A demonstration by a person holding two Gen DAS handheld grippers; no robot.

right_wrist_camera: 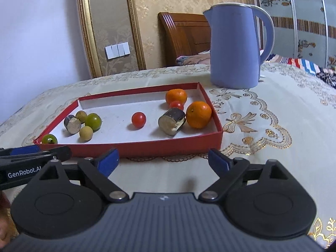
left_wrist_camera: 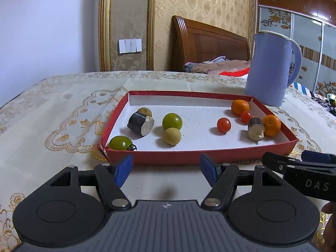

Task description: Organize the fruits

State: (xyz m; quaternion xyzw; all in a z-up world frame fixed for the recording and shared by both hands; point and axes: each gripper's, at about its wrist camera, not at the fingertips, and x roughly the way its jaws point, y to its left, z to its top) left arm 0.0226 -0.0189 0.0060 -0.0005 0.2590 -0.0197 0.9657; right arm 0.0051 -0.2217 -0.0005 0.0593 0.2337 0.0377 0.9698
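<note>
Wallpaper (left_wrist_camera: pixel 201 4) in a gold pattern covers the far wall of a bedroom, with a gilt frame (left_wrist_camera: pixel 105 25), a white switch panel (left_wrist_camera: pixel 130 45) and a wooden headboard (left_wrist_camera: pixel 210 42) in front of it; a wardrobe (right_wrist_camera: pixel 304 21) with printed sliding doors stands to the right. Nearer is a table under a cream tablecloth (right_wrist_camera: pixel 273 109) with gold embroidery. A lilac kettle (right_wrist_camera: pixel 235 46) stands on the cloth just behind the right far corner of a shallow red tray (left_wrist_camera: pixel 210 157). Inside the tray, green tomatoes (left_wrist_camera: pixel 172 121), pale round fruits (left_wrist_camera: pixel 172 136) and a dark cut chunk (left_wrist_camera: pixel 140 124) lie to the left; two oranges (right_wrist_camera: pixel 198 114), two red tomatoes (right_wrist_camera: pixel 138 120) and another chunk (right_wrist_camera: pixel 171 121) lie to the right. Both tongs sit just before the tray's near wall, apart from it: the left gripper (left_wrist_camera: pixel 167 171) half open, the right gripper (right_wrist_camera: pixel 163 163) wide, neither holding anything.
</note>
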